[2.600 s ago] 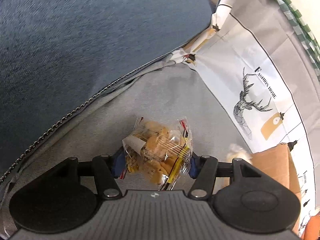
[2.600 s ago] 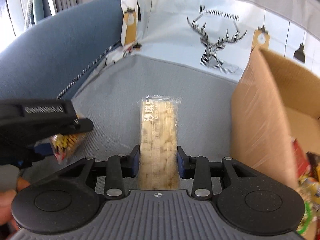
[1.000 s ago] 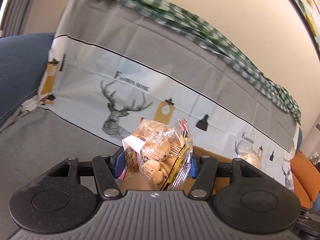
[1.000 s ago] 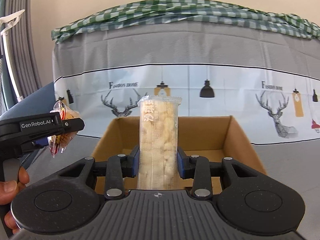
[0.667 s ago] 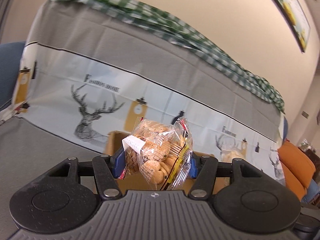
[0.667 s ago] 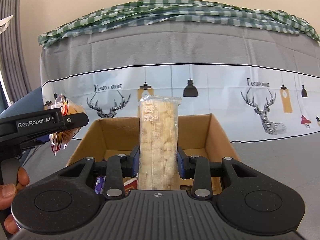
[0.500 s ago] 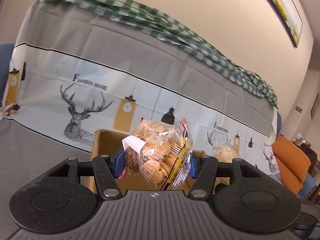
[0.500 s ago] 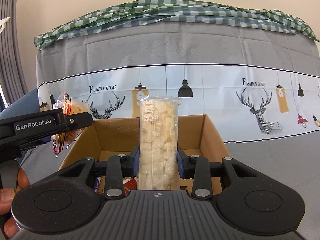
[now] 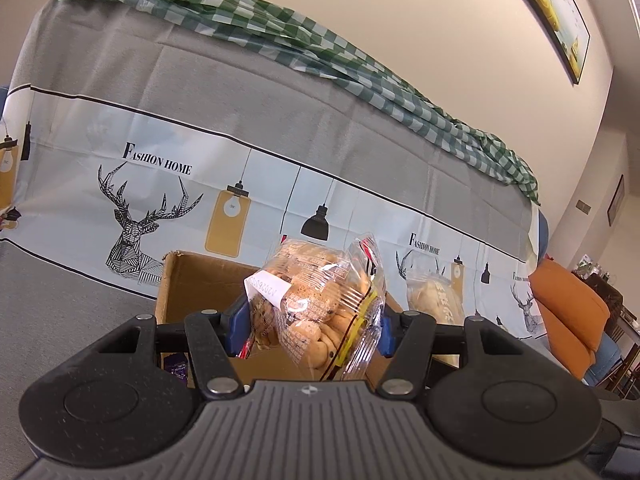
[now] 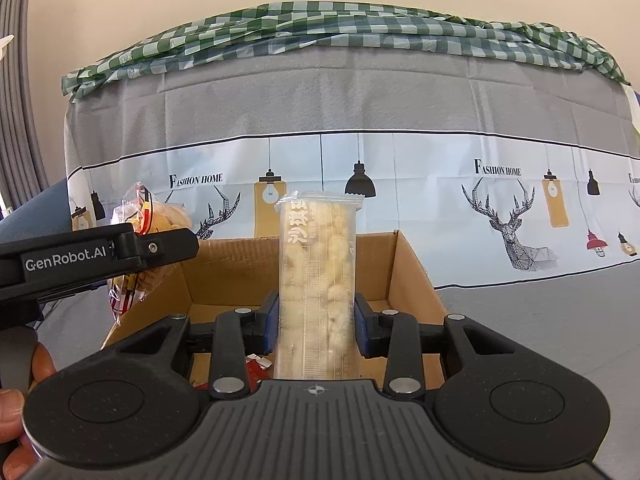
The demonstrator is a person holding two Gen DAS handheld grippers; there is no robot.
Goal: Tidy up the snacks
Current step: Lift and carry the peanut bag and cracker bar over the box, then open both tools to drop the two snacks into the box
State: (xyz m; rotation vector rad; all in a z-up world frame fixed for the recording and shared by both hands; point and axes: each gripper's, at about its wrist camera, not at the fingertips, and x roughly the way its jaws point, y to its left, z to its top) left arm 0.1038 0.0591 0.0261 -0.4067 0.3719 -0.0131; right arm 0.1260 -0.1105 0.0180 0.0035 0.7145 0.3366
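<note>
My left gripper is shut on a clear bag of small cookies and holds it in the air over the near left part of an open cardboard box. My right gripper is shut on a long clear pack of pale crackers, upright above the same box. The left gripper with its cookie bag shows at the left of the right wrist view. The cracker pack shows at the right of the left wrist view. Red and purple wrappers lie inside the box.
The box stands on a grey sofa seat. Behind it is the sofa back with a deer-print cloth and a green checked cloth on top. An orange chair stands at the far right.
Both grippers rose from the sofa seat with their snacks and swung right to the box. Over the last second both views slid further right and the box came closer.
</note>
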